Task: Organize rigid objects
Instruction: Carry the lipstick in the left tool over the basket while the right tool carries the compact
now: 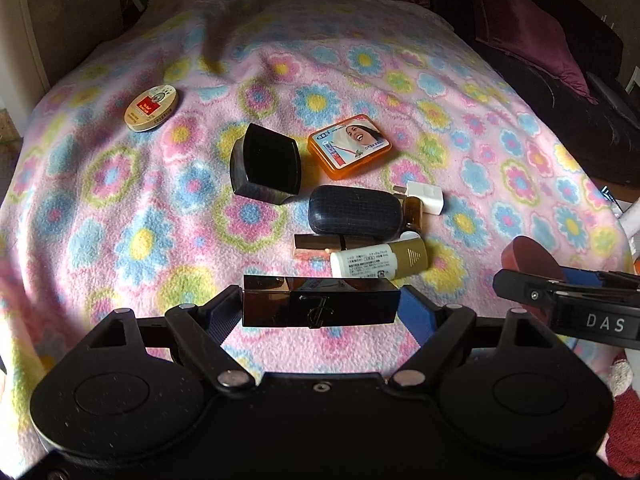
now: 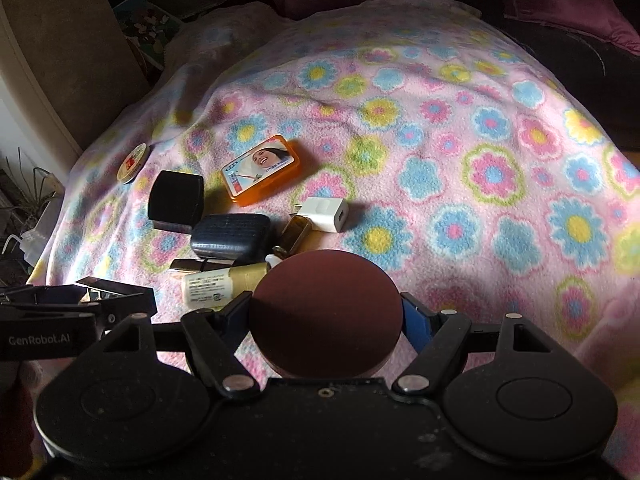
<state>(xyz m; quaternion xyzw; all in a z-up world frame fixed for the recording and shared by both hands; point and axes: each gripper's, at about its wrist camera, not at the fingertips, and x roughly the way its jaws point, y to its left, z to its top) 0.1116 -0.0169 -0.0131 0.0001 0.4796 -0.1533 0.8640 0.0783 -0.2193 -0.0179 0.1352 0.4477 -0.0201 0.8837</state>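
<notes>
My left gripper (image 1: pixel 320 304) is shut on a long dark brown rectangular box (image 1: pixel 320 300), held just above the flowered blanket (image 1: pixel 120 200). My right gripper (image 2: pixel 326 316) is shut on a round maroon case (image 2: pixel 326 312); it also shows in the left wrist view (image 1: pixel 532 258). Ahead lies a cluster: a white and gold tube (image 1: pixel 378 262), a dark grid-patterned case (image 1: pixel 354 210), a gold lipstick (image 1: pixel 316 242), a small amber bottle (image 1: pixel 412 212), a white charger plug (image 1: pixel 424 198), a black curved box (image 1: pixel 266 164) and an orange flat box (image 1: pixel 348 146).
A round cream tin (image 1: pixel 152 108) lies apart at the far left of the blanket. Dark maroon cushions (image 1: pixel 532 28) are behind and to the right. A wall or furniture edge (image 2: pixel 52 40) stands at the left, with a plant (image 2: pixel 28 196) below it.
</notes>
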